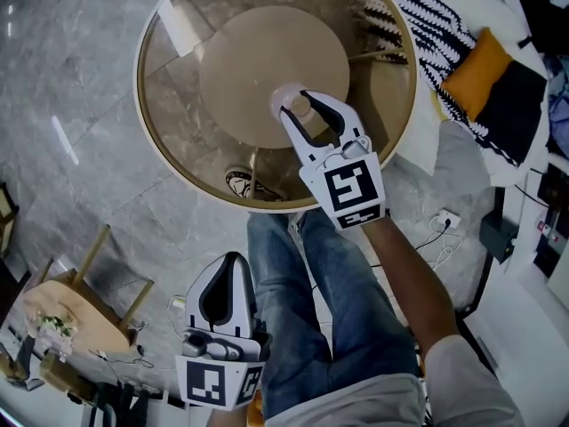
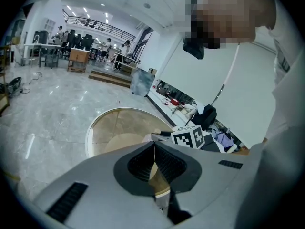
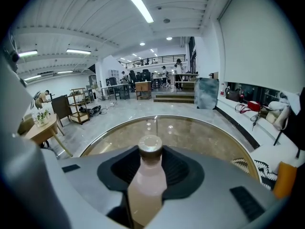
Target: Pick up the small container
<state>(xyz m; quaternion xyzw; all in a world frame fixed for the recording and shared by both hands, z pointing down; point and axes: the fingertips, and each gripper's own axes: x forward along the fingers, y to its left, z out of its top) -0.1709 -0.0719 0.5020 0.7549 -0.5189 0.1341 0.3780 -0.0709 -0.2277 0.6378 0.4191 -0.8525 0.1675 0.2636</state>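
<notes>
The small container (image 1: pixel 287 99) is a pale pink bottle with a metal cap. It stands upright between the jaws of my right gripper (image 1: pixel 294 104), over the middle of the round glass table (image 1: pixel 169 154). In the right gripper view the bottle (image 3: pixel 147 178) fills the gap of the right gripper (image 3: pixel 150 165), whose pads press on both its sides. Whether the bottle rests on the glass or hangs just above it I cannot tell. My left gripper (image 1: pixel 233 258) is shut and holds nothing, low beside the person's knee. In its own view the left gripper (image 2: pixel 155 146) has its jaws meeting in a line.
The table (image 3: pixel 205 135) has a gold rim and a round base under the glass. The person's legs in jeans (image 1: pixel 338 301) lie between the grippers. A wooden side table (image 1: pixel 67 314) stands at lower left. A striped cushion (image 1: pixel 436 25) and an orange cushion (image 1: pixel 476 69) lie at upper right.
</notes>
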